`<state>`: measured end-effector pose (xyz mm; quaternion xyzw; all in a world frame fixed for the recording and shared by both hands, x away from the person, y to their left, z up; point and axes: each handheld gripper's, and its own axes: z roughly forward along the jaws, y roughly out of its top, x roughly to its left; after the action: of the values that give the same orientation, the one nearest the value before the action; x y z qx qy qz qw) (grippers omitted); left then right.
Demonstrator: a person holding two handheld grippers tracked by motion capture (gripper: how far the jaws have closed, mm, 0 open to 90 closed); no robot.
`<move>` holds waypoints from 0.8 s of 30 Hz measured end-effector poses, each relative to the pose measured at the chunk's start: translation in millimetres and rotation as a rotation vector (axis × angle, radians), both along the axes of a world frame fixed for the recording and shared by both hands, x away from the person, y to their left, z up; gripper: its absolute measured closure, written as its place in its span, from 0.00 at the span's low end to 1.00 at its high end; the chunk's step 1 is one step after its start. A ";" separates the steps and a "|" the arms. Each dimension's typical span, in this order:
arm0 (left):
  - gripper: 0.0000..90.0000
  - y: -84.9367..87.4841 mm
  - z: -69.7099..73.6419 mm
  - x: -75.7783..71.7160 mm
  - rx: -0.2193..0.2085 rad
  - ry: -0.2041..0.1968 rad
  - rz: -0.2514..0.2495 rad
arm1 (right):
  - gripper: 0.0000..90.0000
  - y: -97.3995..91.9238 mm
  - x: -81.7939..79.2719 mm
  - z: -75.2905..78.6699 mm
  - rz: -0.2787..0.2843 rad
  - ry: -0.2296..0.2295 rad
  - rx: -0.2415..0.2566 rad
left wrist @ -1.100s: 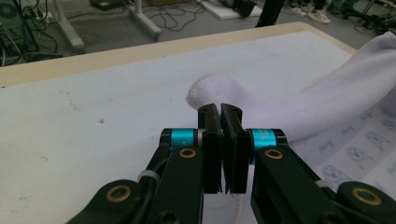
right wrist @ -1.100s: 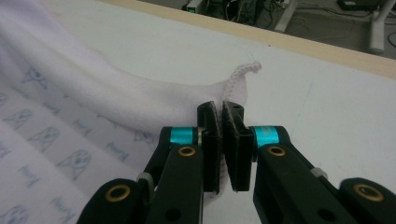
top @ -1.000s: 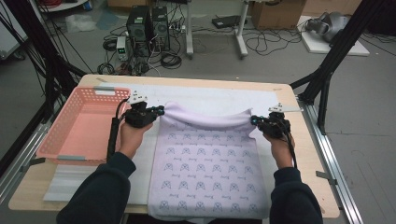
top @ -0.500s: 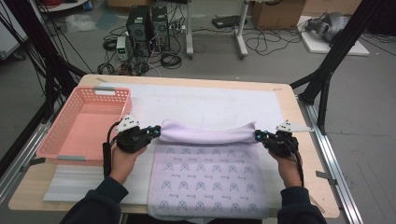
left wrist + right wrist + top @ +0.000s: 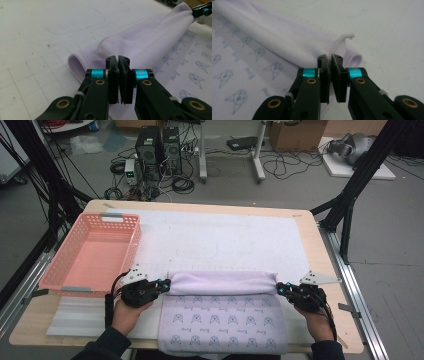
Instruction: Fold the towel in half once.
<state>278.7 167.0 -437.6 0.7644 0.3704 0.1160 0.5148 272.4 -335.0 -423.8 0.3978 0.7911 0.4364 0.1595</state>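
A lavender towel (image 5: 222, 322) with a printed pattern lies on the white mat (image 5: 220, 240), and its far part is folded over toward the person as a plain band (image 5: 222, 282). My left gripper (image 5: 162, 285) is shut on the band's left corner, and my right gripper (image 5: 281, 289) is shut on its right corner. In the left gripper view the jaws (image 5: 118, 60) pinch the hemmed edge of the towel (image 5: 150, 42), with the other gripper (image 5: 202, 10) at the far end. In the right gripper view the jaws (image 5: 330, 58) clamp the stitched corner of the towel (image 5: 274, 37).
A pink plastic basket (image 5: 131, 251) stands at the table's left side, close to my left hand. The wooden table (image 5: 320, 250) ends just right of my right hand. Black frame posts and cables stand beyond the far edge.
Both grippers have come toward the person and sunk a little, drawing the towel's far edge over its printed part. The folded band now lies nearer the front edge.
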 end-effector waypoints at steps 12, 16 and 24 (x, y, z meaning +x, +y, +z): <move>0.47 -14.0 7.4 16.3 -0.039 -0.024 0.002 | 0.55 2.0 7.7 10.0 -0.074 -0.017 0.072; 0.51 -31.1 -4.9 27.1 0.047 0.024 -0.011 | 0.56 19.6 19.7 8.2 -0.022 -0.012 0.084; 0.95 -33.6 -10.5 22.6 0.104 0.028 -0.048 | 0.94 19.6 19.8 -0.7 0.020 0.030 0.010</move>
<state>301.3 133.4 -448.1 0.8004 0.3526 0.1120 0.4717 292.2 -315.3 -424.5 0.3972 0.7951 0.4359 0.1414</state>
